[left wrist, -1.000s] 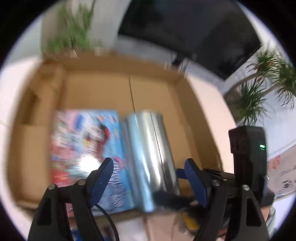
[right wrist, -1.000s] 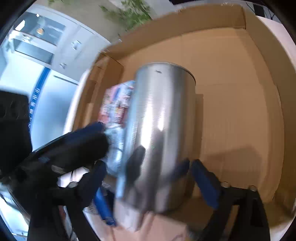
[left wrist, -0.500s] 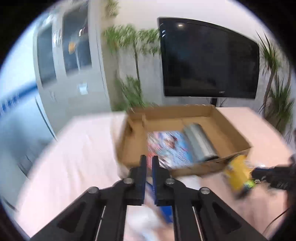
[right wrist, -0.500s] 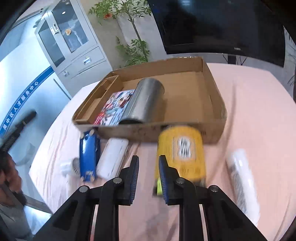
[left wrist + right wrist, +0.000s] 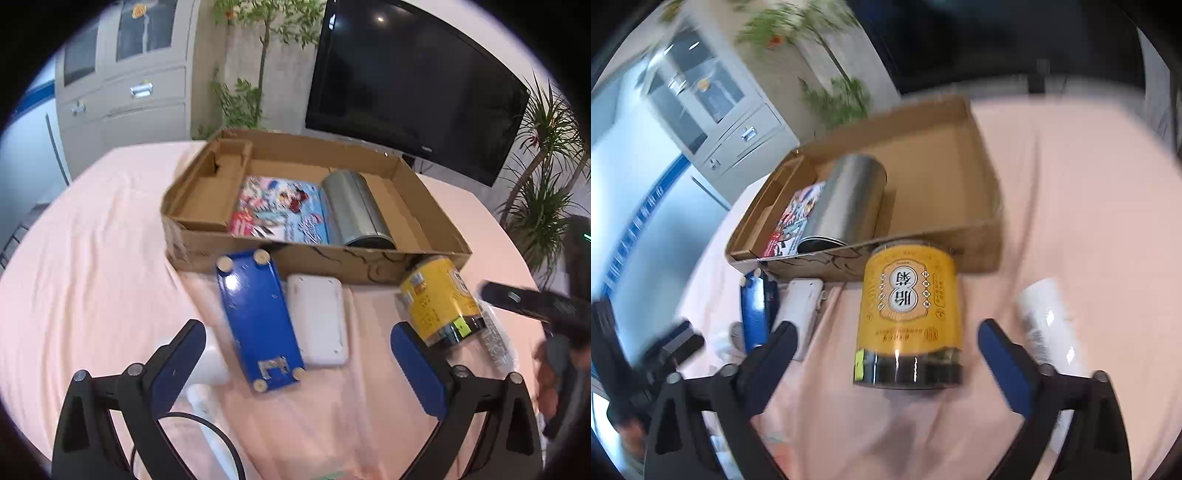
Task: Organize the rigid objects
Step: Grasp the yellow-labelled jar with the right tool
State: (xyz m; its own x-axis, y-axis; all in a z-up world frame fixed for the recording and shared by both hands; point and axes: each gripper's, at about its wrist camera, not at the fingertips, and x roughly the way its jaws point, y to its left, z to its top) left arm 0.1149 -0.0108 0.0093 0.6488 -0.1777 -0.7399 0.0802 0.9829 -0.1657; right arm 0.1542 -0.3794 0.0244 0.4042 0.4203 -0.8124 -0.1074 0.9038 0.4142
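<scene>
Sitting in the cardboard box (image 5: 369,266) were only a steel canister (image 5: 354,210) and picture book (image 5: 277,210) — the yellow can (image 5: 910,314), blue case (image 5: 258,321) and white case (image 5: 319,317) waited lower in frame, with the left gripper (image 5: 295,354) and right gripper (image 5: 886,350) wide open, empty.

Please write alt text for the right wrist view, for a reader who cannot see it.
The open right gripper faces a yellow canister lying on pink cloth. Behind it, a cardboard box holds a silver cylinder.

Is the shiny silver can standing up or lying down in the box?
Lying down. The silver can rests on its side inside the cardboard box, right beside the colorful book.
</scene>
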